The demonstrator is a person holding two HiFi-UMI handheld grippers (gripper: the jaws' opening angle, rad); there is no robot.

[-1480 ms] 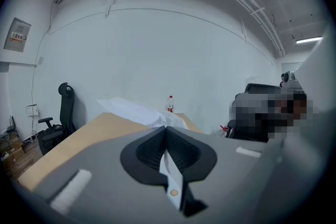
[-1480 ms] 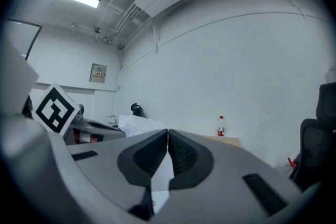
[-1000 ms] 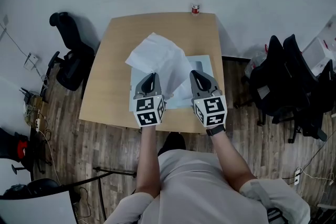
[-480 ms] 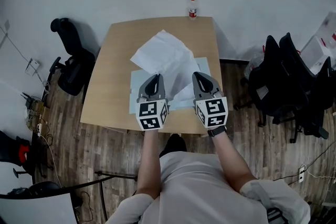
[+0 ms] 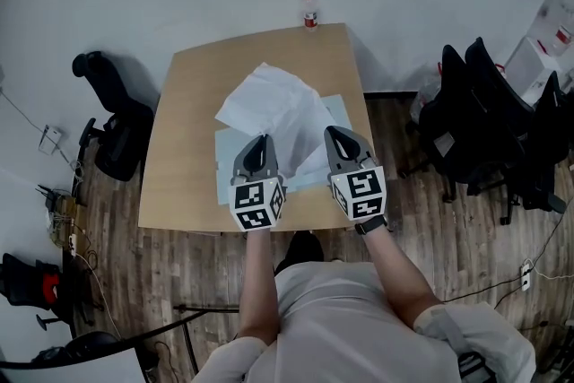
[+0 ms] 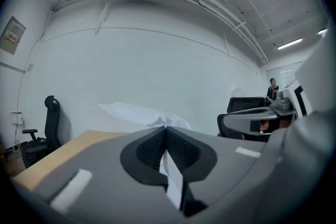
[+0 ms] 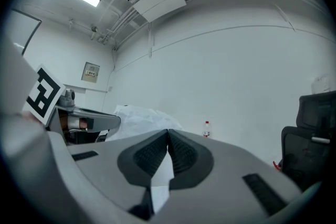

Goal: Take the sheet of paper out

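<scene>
Edges and room: we hold the left gripper (image 5: 260,141) and right gripper (image 5: 334,134) just past the table's (image 5: 184,148) near edge, with bare top to the left of the left one
Around: bottle (image 5: 309,11) far ahead; chairs (image 5: 112,117) well off to the sides
Sleeve (image 5: 223,166): flat beneath both grippers
Sheet of paper (image 5: 269,103): rumpled, rising ahead of the grippers
Jaws: both pairs closed, pinching its near edge

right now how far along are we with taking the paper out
Done: most of the crumpled white sheet of paper stands lifted above the pale blue flat folder on the tan wooden table.
In hand: the left tool and right tool are each shut on a white paper edge.
Left: the sheet's near end overlaps the folder; whether it is fully free is unclear, so it probably needs pulling clear.
</scene>
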